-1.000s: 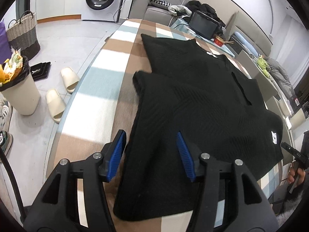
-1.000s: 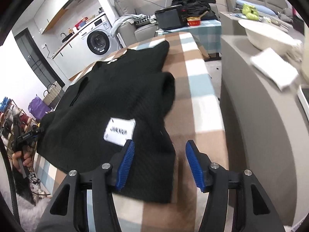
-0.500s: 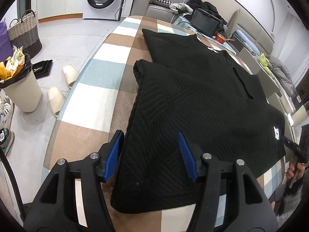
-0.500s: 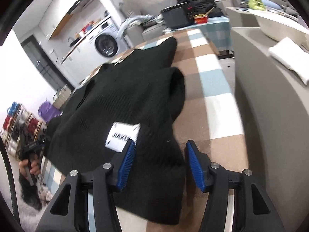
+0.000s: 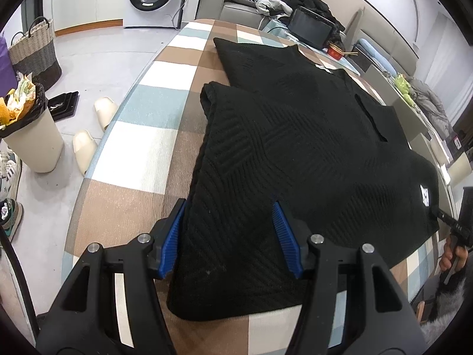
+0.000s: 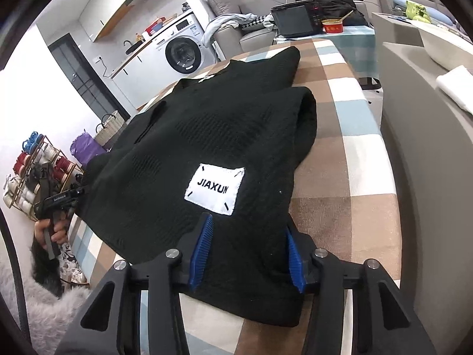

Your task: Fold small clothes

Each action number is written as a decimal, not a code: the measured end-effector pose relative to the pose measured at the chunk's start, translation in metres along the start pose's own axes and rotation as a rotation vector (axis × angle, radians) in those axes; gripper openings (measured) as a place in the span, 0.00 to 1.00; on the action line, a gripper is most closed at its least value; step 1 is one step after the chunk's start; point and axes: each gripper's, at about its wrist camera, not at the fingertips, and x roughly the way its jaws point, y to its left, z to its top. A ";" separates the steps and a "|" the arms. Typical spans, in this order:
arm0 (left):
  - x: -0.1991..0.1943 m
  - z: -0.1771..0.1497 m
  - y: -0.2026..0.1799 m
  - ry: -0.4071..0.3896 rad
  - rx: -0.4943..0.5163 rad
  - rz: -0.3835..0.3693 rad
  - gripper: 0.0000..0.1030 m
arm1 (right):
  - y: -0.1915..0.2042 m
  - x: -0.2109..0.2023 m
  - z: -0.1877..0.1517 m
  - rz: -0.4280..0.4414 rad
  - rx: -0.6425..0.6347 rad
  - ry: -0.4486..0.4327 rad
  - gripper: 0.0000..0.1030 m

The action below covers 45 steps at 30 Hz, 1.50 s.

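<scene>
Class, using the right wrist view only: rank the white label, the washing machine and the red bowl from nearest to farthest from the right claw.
1. White label, on the black sweater just ahead of the right claw.
2. Washing machine, far left, against the wall.
3. Red bowl, far right; too close to call with the machine.

Both views are evenly lit by soft, bright indoor light, and no hard shadows are cast. The black sweater (image 5: 310, 153) is rendered very dark, so its knit pattern is only faintly seen. A pale sheen is caught on the floor (image 5: 97, 59). Straight lines are bent strongly toward the edges, and the corners are blacked out. Focus is sharp; no motion blur is seen.
</scene>
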 end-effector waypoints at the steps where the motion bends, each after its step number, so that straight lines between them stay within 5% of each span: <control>1: 0.000 -0.001 0.000 -0.002 0.002 0.002 0.53 | 0.000 0.000 0.001 -0.002 -0.001 0.002 0.46; 5: -0.004 -0.004 0.000 -0.018 -0.002 -0.001 0.48 | 0.001 0.001 0.002 -0.016 -0.011 0.006 0.39; 8: -0.013 -0.005 -0.001 -0.064 0.022 0.032 0.15 | 0.002 0.000 0.000 -0.051 -0.036 -0.013 0.09; 9: -0.016 -0.005 0.000 -0.079 0.024 0.036 0.12 | 0.003 -0.003 -0.001 -0.049 -0.058 -0.034 0.06; 18: -0.057 0.015 -0.010 -0.221 0.011 -0.074 0.07 | 0.023 -0.043 0.013 0.057 -0.088 -0.253 0.05; 26: -0.059 0.065 -0.006 -0.306 -0.029 -0.129 0.04 | 0.034 -0.051 0.073 0.076 -0.015 -0.387 0.05; 33: -0.015 0.116 0.004 -0.300 -0.060 -0.087 0.04 | 0.021 -0.010 0.124 -0.089 0.084 -0.372 0.05; 40: 0.054 0.126 0.004 -0.161 -0.049 0.028 0.06 | -0.010 0.048 0.126 -0.216 0.170 -0.167 0.10; 42: 0.058 0.120 0.004 -0.140 -0.038 0.048 0.28 | -0.013 0.048 0.120 -0.217 0.160 -0.131 0.22; 44: 0.060 0.113 0.007 -0.135 -0.047 0.057 0.48 | -0.017 0.039 0.111 -0.226 0.152 -0.128 0.51; 45: 0.061 0.110 0.008 -0.139 -0.051 0.061 0.51 | -0.020 0.034 0.105 -0.225 0.157 -0.127 0.52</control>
